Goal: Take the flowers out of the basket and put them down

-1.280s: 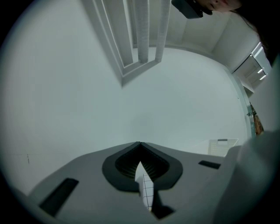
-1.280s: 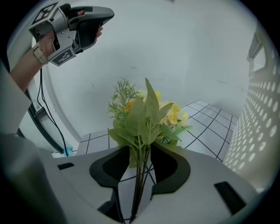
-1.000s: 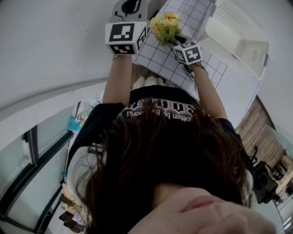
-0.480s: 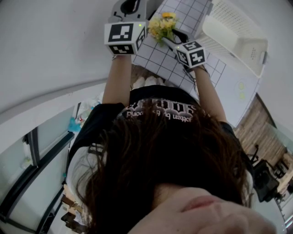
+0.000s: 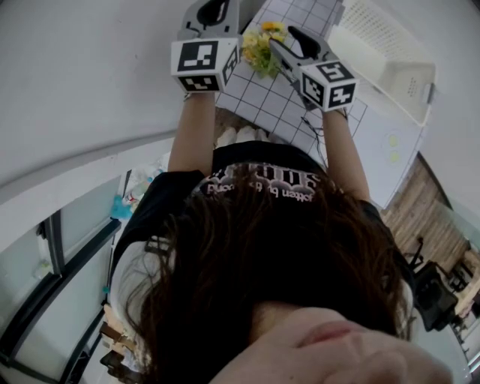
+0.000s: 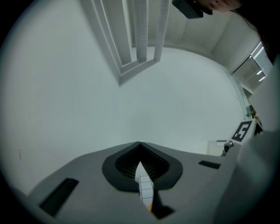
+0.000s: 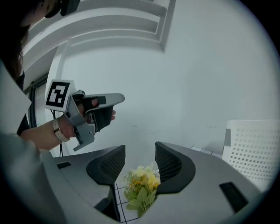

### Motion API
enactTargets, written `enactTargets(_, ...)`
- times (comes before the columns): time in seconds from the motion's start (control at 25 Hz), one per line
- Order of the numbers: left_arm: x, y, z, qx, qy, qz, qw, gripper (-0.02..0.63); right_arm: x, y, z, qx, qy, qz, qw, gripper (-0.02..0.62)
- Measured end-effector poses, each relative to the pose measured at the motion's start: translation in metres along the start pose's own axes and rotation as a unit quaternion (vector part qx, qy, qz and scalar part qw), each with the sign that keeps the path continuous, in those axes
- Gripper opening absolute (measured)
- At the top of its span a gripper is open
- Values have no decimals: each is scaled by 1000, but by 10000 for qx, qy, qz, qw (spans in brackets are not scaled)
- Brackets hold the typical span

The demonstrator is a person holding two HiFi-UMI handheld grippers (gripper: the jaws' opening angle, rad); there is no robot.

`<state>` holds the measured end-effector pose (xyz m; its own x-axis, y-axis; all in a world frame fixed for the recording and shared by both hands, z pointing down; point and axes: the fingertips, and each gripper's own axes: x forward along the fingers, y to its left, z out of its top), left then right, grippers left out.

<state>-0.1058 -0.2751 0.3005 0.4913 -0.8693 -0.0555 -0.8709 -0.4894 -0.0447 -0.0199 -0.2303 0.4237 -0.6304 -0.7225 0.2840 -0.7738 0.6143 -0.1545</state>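
A small bunch of yellow and white flowers (image 5: 260,46) lies on the checked mat (image 5: 279,105), to the left of the white perforated basket (image 5: 386,52). My right gripper (image 5: 283,43) is open just beside the bunch. In the right gripper view the flowers (image 7: 141,186) show below and beyond the spread jaws of that gripper (image 7: 140,151), and neither pad touches them. My left gripper (image 5: 214,11) hangs to the left of the flowers. Its jaws meet at the tip (image 6: 139,146) with nothing between them.
The basket (image 7: 253,148) stands at the right of the mat (image 7: 120,199), and I cannot see into it. A white wall rises behind the table. The left gripper (image 7: 94,111) and the hand holding it show at the left of the right gripper view.
The right gripper's jaws have come apart off the flowers, and it has drawn back to the right. The flowers now lie free on the mat. The left gripper has stayed put.
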Motion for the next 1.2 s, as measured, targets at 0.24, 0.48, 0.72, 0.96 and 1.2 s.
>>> enactTargets(0.24,2,-2,-2,-9,2,5,10000,1,-11,-12,37,61,-549,-200,9983,210)
enactTargets(0.48,3,-3,-3,-22,11,-5,10000,0,-22,-20,63,-2,-868,-416,9954,159)
enactTargets(0.72,5,-10,-5,-37,15,-76,10000,0,-31,-26,86,-228,-1200,-655,9903,59)
enactTargets(0.96,7,-21,-7,-12,48,-194,9998,0,-36,-29,96,-291,-1391,-773,9868,26)
enactTargets(1.2,9,-27,-7,3,34,-285,9996,0,-36,-37,97,-243,-1397,-923,9856,23)
